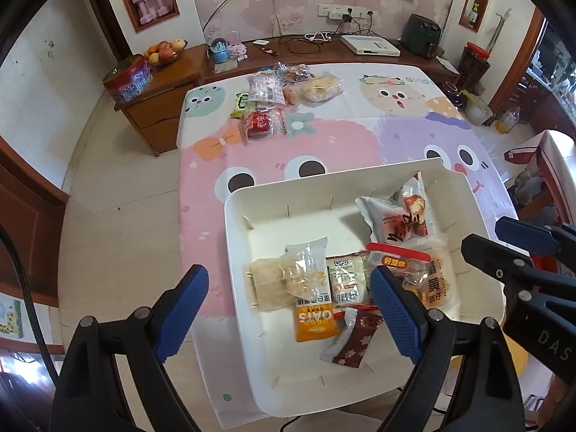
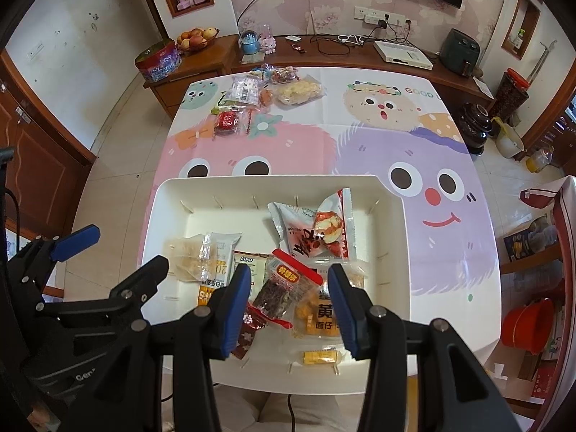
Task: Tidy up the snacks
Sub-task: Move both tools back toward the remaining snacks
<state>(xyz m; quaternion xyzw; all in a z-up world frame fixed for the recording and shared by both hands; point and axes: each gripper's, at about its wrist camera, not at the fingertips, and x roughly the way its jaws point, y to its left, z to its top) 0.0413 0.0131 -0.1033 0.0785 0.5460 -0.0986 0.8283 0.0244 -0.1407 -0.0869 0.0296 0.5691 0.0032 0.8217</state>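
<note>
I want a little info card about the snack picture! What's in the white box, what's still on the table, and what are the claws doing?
container: white tray on the cartoon tablecloth
in tray: several wrapped snacks, including an orange OATS packet and a strawberry-print bag
still outside: pile of snack packets at the table's far end
left claw: open, above the tray's left edge, holding nothing
right claw: open, above the snacks in the tray, holding nothing
</note>
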